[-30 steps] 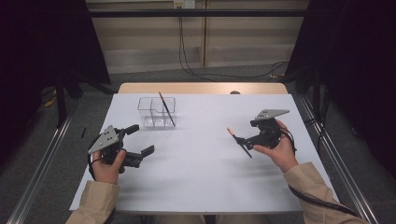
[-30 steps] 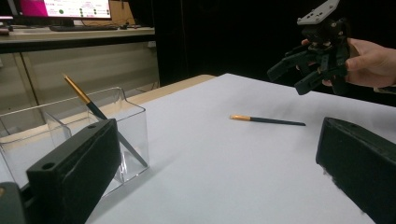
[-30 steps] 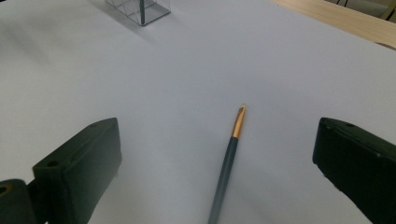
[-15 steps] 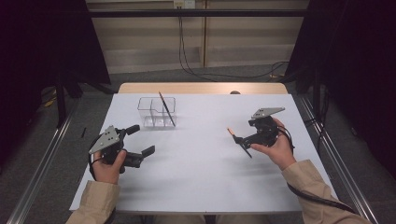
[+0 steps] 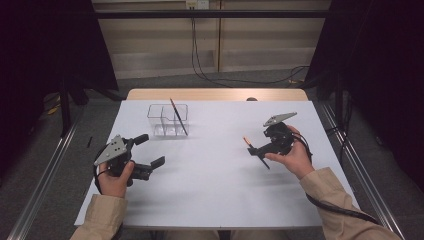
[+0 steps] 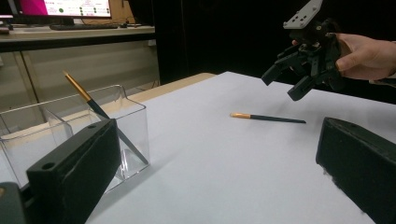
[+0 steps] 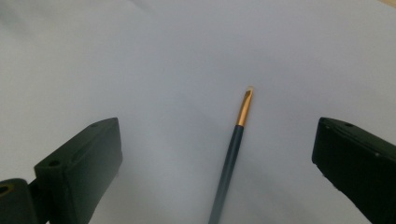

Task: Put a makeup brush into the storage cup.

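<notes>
My right gripper [image 5: 256,150] hovers with jaws spread wide over the loose brush [image 7: 232,150], which lies flat on the white table [image 5: 215,185] between them. My left gripper [image 5: 150,151] rests open too. Farther off, another brush [image 5: 178,116] leans in the clear organiser [image 5: 167,120].

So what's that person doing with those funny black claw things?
A person holds a claw-like gripper in each hand at a white table. The right gripper hangs open just above a thin brush lying flat on the table, as if about to pick it up. Another brush already leans inside a clear box. The left gripper waits open near that box, holding nothing.
</notes>
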Motion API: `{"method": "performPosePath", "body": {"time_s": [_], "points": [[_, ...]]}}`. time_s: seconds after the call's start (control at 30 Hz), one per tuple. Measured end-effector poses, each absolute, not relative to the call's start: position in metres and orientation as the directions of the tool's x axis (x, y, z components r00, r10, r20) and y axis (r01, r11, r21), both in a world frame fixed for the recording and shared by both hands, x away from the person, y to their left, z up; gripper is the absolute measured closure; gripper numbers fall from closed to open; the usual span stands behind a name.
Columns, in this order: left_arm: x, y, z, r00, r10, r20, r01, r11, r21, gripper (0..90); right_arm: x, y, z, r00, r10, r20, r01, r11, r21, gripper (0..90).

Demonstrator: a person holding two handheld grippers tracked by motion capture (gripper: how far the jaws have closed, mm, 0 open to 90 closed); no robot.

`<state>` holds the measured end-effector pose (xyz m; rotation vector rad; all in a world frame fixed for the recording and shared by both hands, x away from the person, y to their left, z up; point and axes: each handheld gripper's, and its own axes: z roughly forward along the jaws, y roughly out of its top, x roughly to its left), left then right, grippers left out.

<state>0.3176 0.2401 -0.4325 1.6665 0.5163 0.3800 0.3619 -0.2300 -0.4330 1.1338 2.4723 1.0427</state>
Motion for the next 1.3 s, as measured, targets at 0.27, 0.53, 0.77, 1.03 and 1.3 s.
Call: {"method": "performPosePath", "body": {"time_s": [0.27, 0.53, 0.77, 1.03, 1.3], "points": [[0.315, 0.242, -0.432, 0.839, 0.542, -0.038, 0.118, -0.114, 0.986, 0.0, 0.369, -0.225, -0.435, -0.684, 0.726, 0.071, 0.596, 0.5, 0.628, 3.3], [0.313, 0.24, -0.432, 0.84, 0.541, -0.034, 0.12, -0.124, 0.985, 0.0, 0.373, -0.22, -0.435, -0.684, 0.726, 0.072, 0.635, 0.544, 0.549, 4.5], [0.312, 0.241, -0.431, 0.839, 0.543, -0.032, 0.116, -0.122, 0.986, 0.0, 0.375, -0.22, -0.434, -0.68, 0.731, 0.057, 0.654, 0.57, 0.497, 6.8], [0.313, 0.24, -0.431, 0.839, 0.544, -0.032, 0.118, -0.123, 0.985, 0.0, 0.375, -0.215, -0.435, -0.69, 0.724, 0.028, 0.667, 0.619, 0.415, 8.6], [0.313, 0.241, -0.431, 0.838, 0.544, -0.031, 0.117, -0.124, 0.985, 0.0, 0.376, -0.213, -0.439, -0.695, 0.718, 0.031, 0.678, 0.641, 0.359, 12.4]]}}
